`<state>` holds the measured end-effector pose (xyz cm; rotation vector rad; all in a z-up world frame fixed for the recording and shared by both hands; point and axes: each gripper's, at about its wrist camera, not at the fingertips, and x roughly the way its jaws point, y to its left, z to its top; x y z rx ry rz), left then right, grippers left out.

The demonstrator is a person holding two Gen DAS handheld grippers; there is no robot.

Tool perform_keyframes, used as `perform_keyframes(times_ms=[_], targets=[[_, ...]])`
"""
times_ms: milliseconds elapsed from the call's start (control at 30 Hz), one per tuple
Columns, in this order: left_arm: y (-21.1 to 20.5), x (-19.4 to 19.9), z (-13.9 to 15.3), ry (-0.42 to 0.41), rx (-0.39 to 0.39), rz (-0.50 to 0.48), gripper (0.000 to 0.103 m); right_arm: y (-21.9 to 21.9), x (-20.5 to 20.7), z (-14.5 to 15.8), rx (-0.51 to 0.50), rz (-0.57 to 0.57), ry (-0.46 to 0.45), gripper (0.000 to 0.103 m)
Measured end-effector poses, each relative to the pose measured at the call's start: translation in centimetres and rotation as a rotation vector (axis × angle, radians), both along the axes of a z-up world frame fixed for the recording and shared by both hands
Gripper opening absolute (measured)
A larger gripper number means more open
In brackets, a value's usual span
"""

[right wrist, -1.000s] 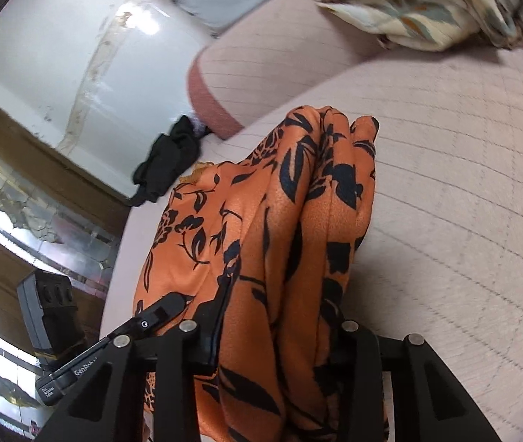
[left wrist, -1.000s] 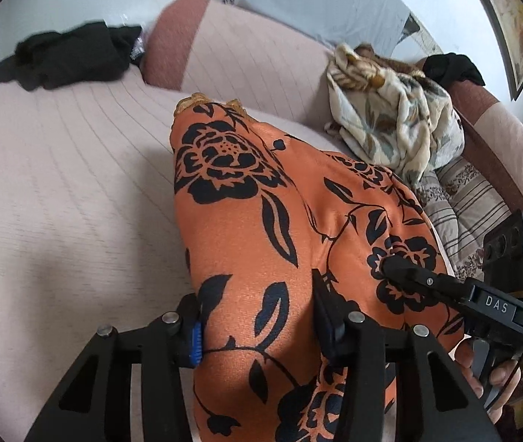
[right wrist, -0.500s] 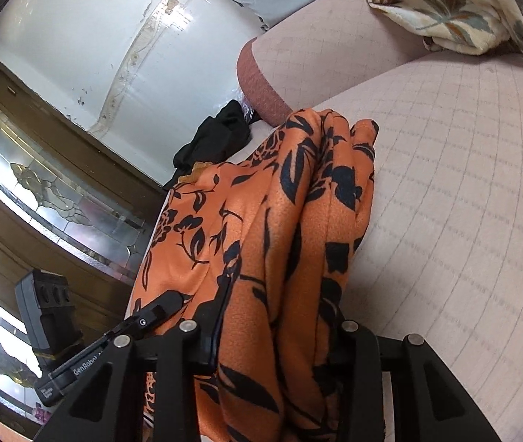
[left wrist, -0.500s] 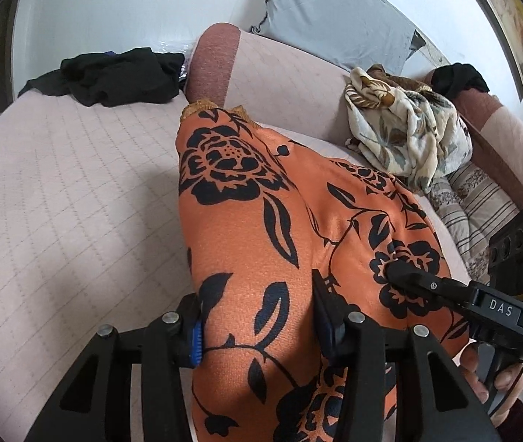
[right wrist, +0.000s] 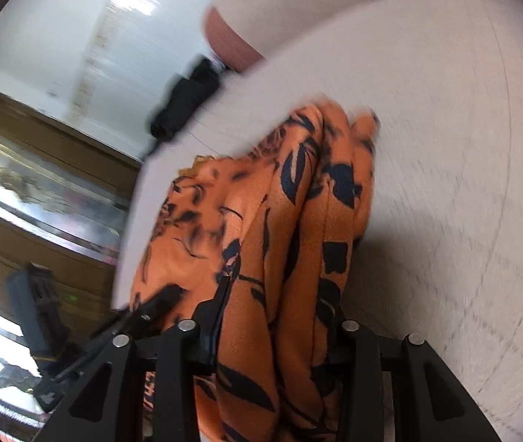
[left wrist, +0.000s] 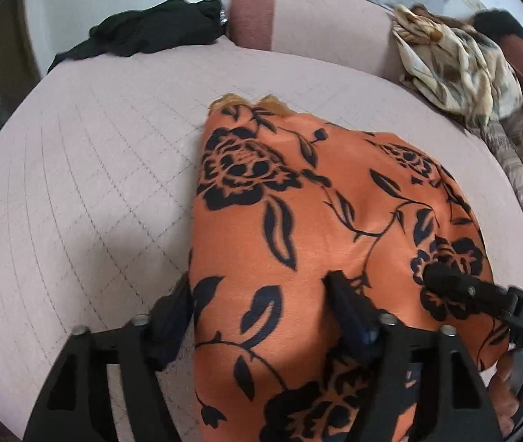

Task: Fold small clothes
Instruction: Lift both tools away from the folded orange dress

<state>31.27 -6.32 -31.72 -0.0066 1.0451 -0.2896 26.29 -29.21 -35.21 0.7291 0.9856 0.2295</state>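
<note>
Left wrist view: your left gripper (left wrist: 261, 316) is opening around the orange cloth (left wrist: 298, 221) — soft, slippery; retake its lower-frame edge.

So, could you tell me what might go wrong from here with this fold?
1. Both grippers, left and right, are opening with the orange floral garment between their fingers; the bunched layers may spring apart.
2. The garment's near edge hangs past the cushion front, so it might slide off.

One orange floral garment (left wrist: 298, 221), one black garment (left wrist: 143, 33), one cream patterned cloth (left wrist: 456, 70), two hand-held grippers.
</note>
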Motion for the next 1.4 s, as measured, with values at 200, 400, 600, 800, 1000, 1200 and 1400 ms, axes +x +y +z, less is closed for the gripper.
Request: perform_keyframes(times_ms=[200,400,600,800,1000,1200,1400], targets=[[1.4,-5.1,2.1,-0.121,0.115,0.050,0.079,-0.8,-2.9,2.8,-0.109,-0.041,-0.036,0.058],[1.3,-9.4,1.5,-0.218,0.287,0.064,0.085,0.0,-8.4,8.2,-0.261,-0.022,-0.309,0.043],[1.2,-10.1,1.7,-0.234,0.330,0.082,0.086,1.8,-5.7,3.6,-0.288,0.055,-0.063,0.032],[1.2,-12.6,3.8,-0.253,0.345,0.106,0.086,1.2,-8.3,7.3,-0.290,0.037,-0.114,0.032],[1.5,-15.1,8.4,-0.326,0.312,0.144,0.086,3.0,-12.6,12.2,-0.390,0.050,-0.237,0.036],[1.9,-17.8,13.3,-0.422,0.279,0.197,0.086,3.9,-15.8,16.2,-0.473,0.035,-0.311,0.036],[2.0,-20.7,17.1,-0.492,0.257,0.216,0.086,3.9,-18.5,18.6,-0.480,0.013,-0.330,0.036]])
